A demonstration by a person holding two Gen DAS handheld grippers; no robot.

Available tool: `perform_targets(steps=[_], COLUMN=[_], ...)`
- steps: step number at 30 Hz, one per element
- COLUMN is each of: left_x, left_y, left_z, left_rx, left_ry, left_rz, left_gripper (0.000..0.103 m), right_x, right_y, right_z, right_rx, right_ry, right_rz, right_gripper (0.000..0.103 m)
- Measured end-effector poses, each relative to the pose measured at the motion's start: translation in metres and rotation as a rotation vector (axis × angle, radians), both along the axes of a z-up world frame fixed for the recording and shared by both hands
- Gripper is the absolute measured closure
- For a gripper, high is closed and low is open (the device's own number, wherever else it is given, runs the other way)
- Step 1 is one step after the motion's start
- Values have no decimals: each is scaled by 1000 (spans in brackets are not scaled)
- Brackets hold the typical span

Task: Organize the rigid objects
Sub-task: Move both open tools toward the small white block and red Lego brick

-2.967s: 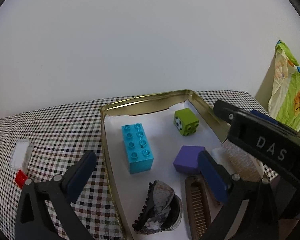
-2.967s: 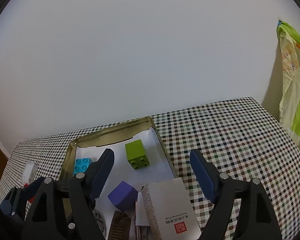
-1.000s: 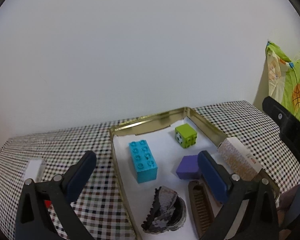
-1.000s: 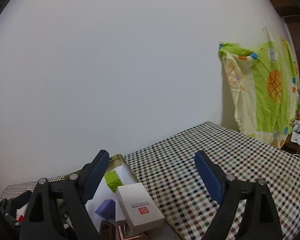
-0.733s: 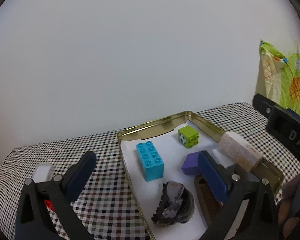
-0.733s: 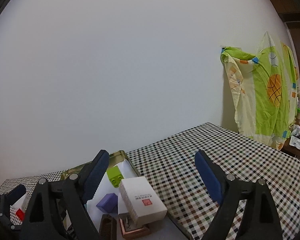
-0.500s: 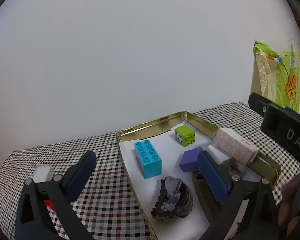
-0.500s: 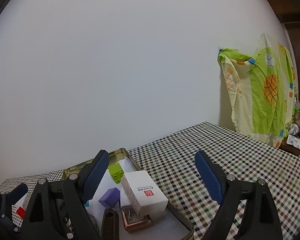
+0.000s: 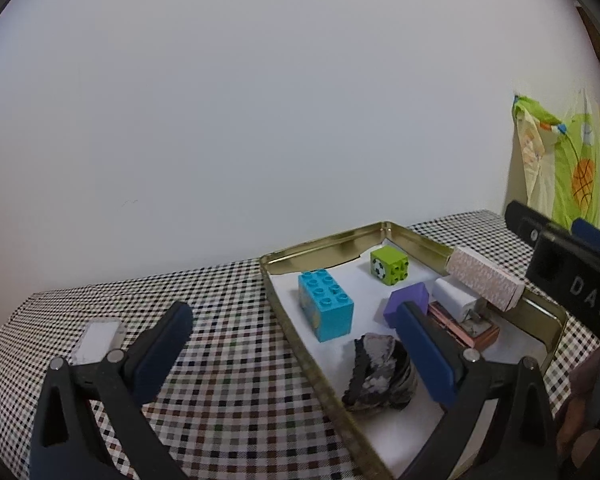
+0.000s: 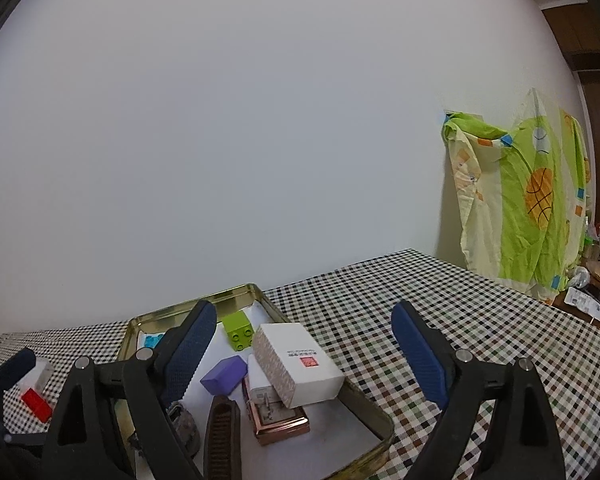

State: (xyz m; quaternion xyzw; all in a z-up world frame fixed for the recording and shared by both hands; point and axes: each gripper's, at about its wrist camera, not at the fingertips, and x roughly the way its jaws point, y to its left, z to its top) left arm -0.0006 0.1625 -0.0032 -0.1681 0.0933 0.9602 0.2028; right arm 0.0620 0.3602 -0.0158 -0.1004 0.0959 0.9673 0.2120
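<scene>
Far left on the black-and-white checked tablecloth (image 9: 228, 364): a small clear plastic box (image 9: 97, 337) lying flat, with a small red block (image 10: 36, 401) just beside it, both well apart from the tray. Left gripper (image 9: 290, 354) released, blue pads spread wide with nothing between them, hovering over the tray's left rim.

Middle: a shallow gold metal tray (image 9: 300, 340) lined with white paper, long axis running from the near edge away toward the plain white wall. Inside, left to right: a turquoise studded building brick (image 9: 325, 305) standing on its side, long axis along the tray's length; in front of it a dark scalloped shell-like lump (image 9: 380, 376); a lime-green cube brick with a football print (image 9: 389, 264) near the far end; a purple cuboid block (image 9: 406, 303) lying flat mid-tray; a brown ridged comb-like piece (image 10: 222, 436) near the front; a copper-rimmed flat case (image 10: 278, 420) at the right side. Resting tilted on that case and the tray's right rim: a white cardboard box with patterned sides and a red seal (image 10: 298, 364), long axis slanting across the rim, one end raised.

Right gripper (image 10: 304, 354) likewise unclenched, wide apart, straddling that box without touching it. Far right, a green and yellow patterned cloth (image 10: 520, 204) hanging by the wall.
</scene>
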Motion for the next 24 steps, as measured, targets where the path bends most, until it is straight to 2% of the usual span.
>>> perform_targets(steps=[11, 17, 24], left_x=[-4, -8, -17], left_y=[-36, -50, -70], left_z=[-2, -3, -5], left_rx=[22, 22, 22], left_ry=[-9, -6, -14], left_rz=[17, 33, 70], left_gripper=[1, 1, 1], right_x=[6, 11, 5], right_y=[-21, -42, -78], right_z=[-5, -4, -4], right_rx=[-17, 20, 43], right_ry=[-14, -2, 17], right_rz=[44, 35, 90], right_gripper=[12, 12, 12])
